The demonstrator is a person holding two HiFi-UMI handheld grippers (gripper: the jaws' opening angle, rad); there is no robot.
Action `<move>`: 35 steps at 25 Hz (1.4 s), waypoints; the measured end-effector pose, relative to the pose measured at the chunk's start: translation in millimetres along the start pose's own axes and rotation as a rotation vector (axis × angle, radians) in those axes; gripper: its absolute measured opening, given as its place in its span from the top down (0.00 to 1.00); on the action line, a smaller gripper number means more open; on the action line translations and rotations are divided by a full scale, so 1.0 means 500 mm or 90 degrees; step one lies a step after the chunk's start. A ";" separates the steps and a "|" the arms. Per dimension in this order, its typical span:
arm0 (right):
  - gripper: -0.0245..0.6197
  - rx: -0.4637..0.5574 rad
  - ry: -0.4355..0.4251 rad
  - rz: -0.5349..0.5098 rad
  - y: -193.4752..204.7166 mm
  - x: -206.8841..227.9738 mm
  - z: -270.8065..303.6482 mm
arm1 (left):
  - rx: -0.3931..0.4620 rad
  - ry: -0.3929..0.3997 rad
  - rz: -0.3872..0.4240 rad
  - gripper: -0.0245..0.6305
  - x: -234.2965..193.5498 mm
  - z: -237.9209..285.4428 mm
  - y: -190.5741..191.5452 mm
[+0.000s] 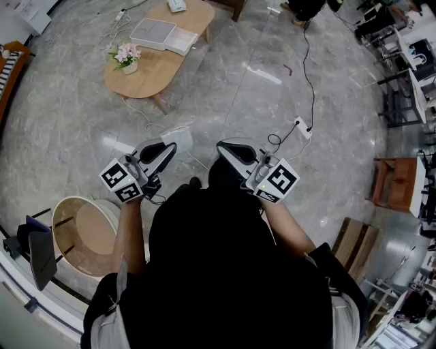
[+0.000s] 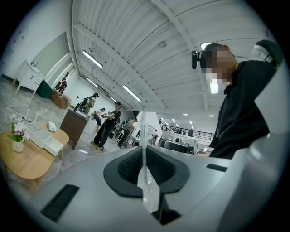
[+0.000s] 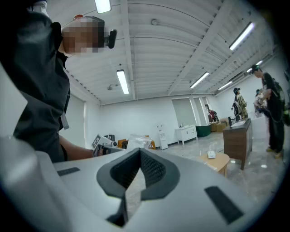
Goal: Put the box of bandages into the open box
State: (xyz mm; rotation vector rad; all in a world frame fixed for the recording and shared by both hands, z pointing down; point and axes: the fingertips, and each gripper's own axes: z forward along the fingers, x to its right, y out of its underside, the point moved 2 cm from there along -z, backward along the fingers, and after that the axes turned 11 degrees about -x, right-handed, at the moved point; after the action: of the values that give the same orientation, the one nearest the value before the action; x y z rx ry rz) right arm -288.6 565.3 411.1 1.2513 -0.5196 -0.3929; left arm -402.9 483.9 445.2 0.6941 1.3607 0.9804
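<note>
Both tongs sit close to the person's chest: left gripper (image 1: 167, 149) and right gripper (image 1: 225, 148) are clenched, pads together, nothing between them. Well ahead across the floor stands a wooden table (image 1: 146, 75). On it: open box (image 1: 163, 34), box of bandages (image 1: 176, 5) beyond it at the far end, flowers (image 1: 127, 56) nearer.

In the head view, a small pale object (image 1: 176, 5) at the far end of the wooden table (image 1: 146, 71) was cut off by the top edge and was too small to name. What lay inside the open white box (image 1: 163, 34) could not be made out. The person's left forearm (image 1: 129, 232) covered part of a round tan seat (image 1: 78, 235). In the right gripper view, a white item (image 3: 211, 154) on the table was too small to identify. So were the far-off people (image 2: 106, 124) in the left gripper view.
</note>
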 end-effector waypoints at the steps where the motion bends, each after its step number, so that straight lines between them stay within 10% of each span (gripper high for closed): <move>1: 0.95 0.003 0.001 0.003 -0.002 0.005 0.000 | -0.002 0.001 0.005 0.91 0.001 0.001 -0.003; 14: 0.95 0.030 0.025 0.023 -0.024 0.148 0.022 | -0.003 -0.015 -0.004 0.91 -0.100 0.052 -0.057; 35: 0.95 0.024 -0.102 -0.035 -0.126 0.562 -0.004 | 0.062 -0.100 -0.066 0.91 -0.303 0.350 -0.253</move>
State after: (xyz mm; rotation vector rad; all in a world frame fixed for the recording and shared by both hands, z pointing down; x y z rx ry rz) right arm -57.0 395.3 394.0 1.2790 -0.6328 -0.5352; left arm -200.4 315.9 427.4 0.7505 1.2980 0.7659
